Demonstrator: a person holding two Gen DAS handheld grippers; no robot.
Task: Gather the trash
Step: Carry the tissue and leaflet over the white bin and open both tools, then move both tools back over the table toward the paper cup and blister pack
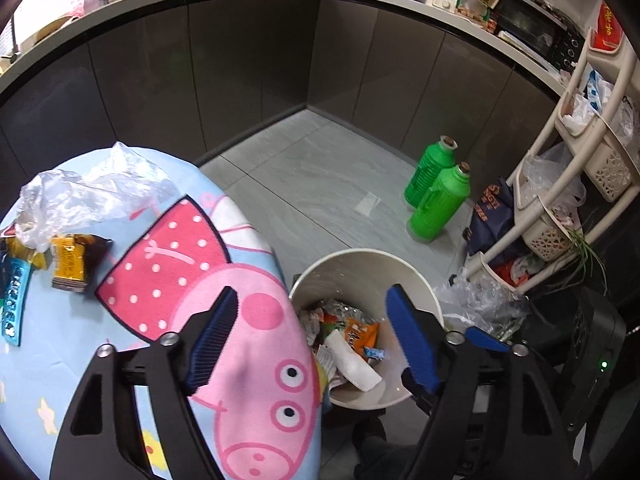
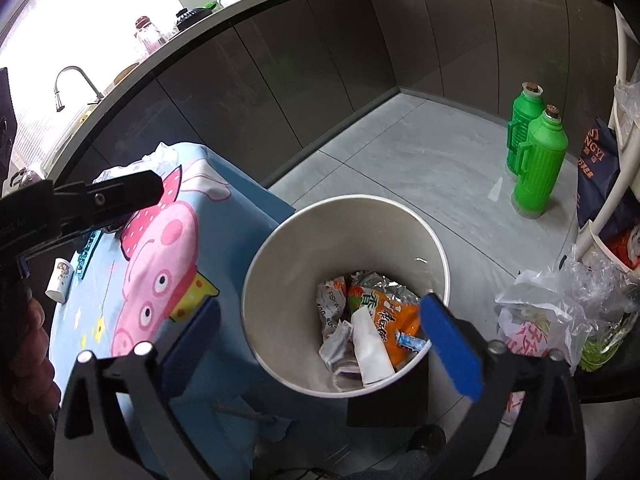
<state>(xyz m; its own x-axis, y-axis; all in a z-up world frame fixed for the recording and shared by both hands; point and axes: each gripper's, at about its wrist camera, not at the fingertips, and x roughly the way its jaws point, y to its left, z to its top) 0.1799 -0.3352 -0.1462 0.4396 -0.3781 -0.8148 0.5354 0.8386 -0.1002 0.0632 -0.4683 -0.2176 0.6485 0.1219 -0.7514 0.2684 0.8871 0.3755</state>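
Between drops, both empty: left gripper (image 1: 316, 336) & right gripper (image 2: 320, 344) spread wide over bin (image 2: 280, 248) at lower center w/ wrappers inside; next prob. swing left to yellow wrapper (image 1: 70, 260) & plastic bag (image 1: 92, 192) at frame's left on table (image 1: 60, 360).

The dark blue bag (image 2: 600, 168) by the shelf rack reads "NGYI", its first letters cut off. A white wrapper (image 2: 330, 300) in the bin (image 2: 280, 240) seems to read "FISH". Chinese characters mark the orange packet (image 2: 394, 320).
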